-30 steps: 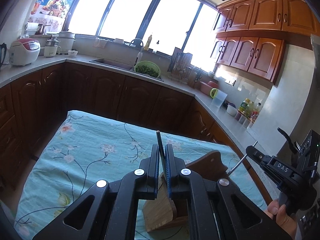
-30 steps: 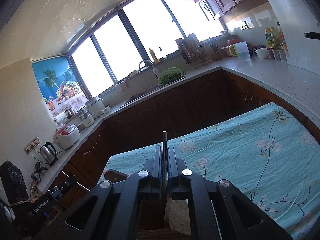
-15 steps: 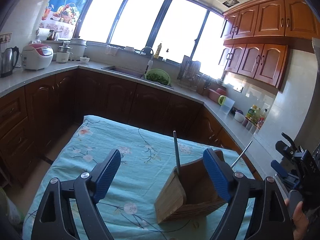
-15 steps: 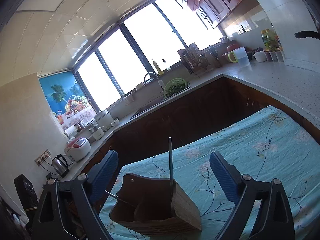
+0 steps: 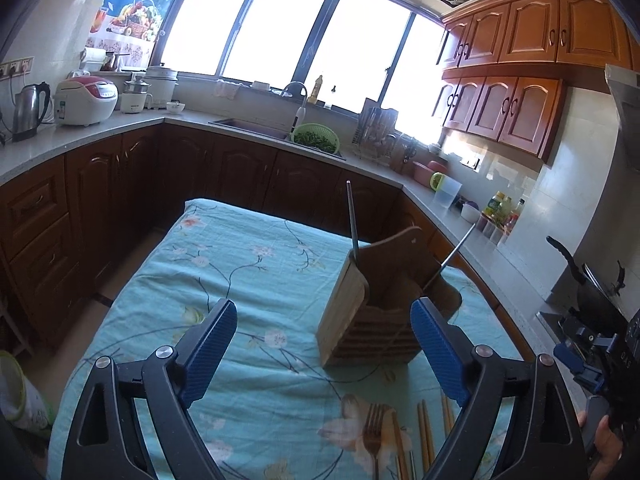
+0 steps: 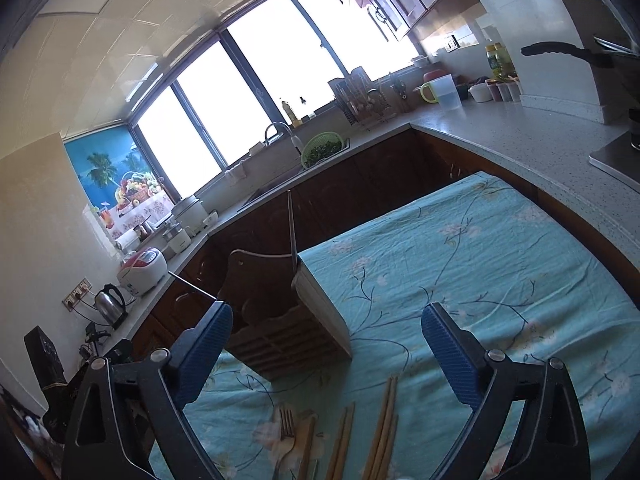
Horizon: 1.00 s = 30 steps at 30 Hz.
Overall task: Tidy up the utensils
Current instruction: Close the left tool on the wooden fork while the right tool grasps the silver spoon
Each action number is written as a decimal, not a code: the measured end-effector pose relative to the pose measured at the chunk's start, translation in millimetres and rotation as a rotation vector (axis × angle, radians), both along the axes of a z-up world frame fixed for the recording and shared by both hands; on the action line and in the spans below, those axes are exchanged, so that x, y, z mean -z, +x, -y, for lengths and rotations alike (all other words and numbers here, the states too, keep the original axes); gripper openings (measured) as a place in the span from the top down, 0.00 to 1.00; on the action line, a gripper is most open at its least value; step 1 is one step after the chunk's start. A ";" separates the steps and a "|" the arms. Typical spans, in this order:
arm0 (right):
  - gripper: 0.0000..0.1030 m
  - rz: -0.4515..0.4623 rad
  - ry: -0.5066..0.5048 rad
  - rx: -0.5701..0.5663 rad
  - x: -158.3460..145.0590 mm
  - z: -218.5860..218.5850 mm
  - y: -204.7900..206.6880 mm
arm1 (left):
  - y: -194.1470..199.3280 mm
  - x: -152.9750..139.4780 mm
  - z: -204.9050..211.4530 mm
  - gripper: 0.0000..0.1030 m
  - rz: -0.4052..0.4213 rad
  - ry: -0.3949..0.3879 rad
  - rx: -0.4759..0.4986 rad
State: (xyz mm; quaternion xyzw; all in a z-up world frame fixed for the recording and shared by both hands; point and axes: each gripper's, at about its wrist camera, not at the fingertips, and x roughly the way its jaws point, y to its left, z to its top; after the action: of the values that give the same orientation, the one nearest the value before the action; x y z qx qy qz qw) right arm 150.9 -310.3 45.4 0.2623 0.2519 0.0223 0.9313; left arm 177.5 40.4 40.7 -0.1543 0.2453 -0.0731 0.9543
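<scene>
A wooden utensil holder (image 5: 376,312) (image 6: 280,320) stands on the teal flowered tablecloth (image 5: 240,280). One metal chopstick (image 5: 352,216) (image 6: 291,228) stands upright in it and a second (image 5: 456,252) (image 6: 192,286) leans out of its other side. A fork (image 5: 374,436) (image 6: 286,428) and several wooden chopsticks (image 5: 424,436) (image 6: 384,420) lie on the cloth in front of the holder. My left gripper (image 5: 322,308) hangs short of the holder, its jaws opening with nothing held. My right gripper (image 6: 328,312) is open and empty, also back from the holder.
Dark cabinets with a pale counter (image 5: 100,128) wrap around the table. On the counter are a kettle (image 5: 28,110), a rice cooker (image 5: 86,100), a sink with a green colander (image 5: 316,140), a dish rack (image 5: 376,128) and jars (image 5: 500,216). A pan handle (image 5: 568,256) juts out at right.
Both grippers went from shut on a metal chopstick to wide open, leaving the chopsticks in the holder. Both pulled back, bringing the fork and wooden chopsticks into view.
</scene>
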 end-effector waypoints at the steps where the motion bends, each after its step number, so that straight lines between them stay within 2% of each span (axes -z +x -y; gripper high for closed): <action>1: 0.06 -0.010 -0.006 -0.001 2.6 -0.9 -7.0 | -6.2 3.2 0.5 0.14 -0.008 -0.002 0.006; 8: 0.06 -0.078 -0.012 0.001 23.5 -7.7 -43.9 | -40.3 22.7 2.4 0.14 -0.075 -0.026 0.045; 17: 0.06 -0.138 -0.038 -0.031 51.3 -28.4 -74.5 | -59.9 40.6 7.2 0.14 -0.137 -0.002 0.063; 30: 0.08 -0.263 -0.017 -0.069 93.1 -38.3 -85.1 | -54.3 52.8 24.6 0.15 -0.204 0.038 0.088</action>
State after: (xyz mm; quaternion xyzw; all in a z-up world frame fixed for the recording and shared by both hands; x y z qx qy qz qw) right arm 65.9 -272.0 -47.7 0.2463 0.3808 0.0175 0.8911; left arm 123.2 15.8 -12.1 -0.1318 0.3489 -0.0943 0.9230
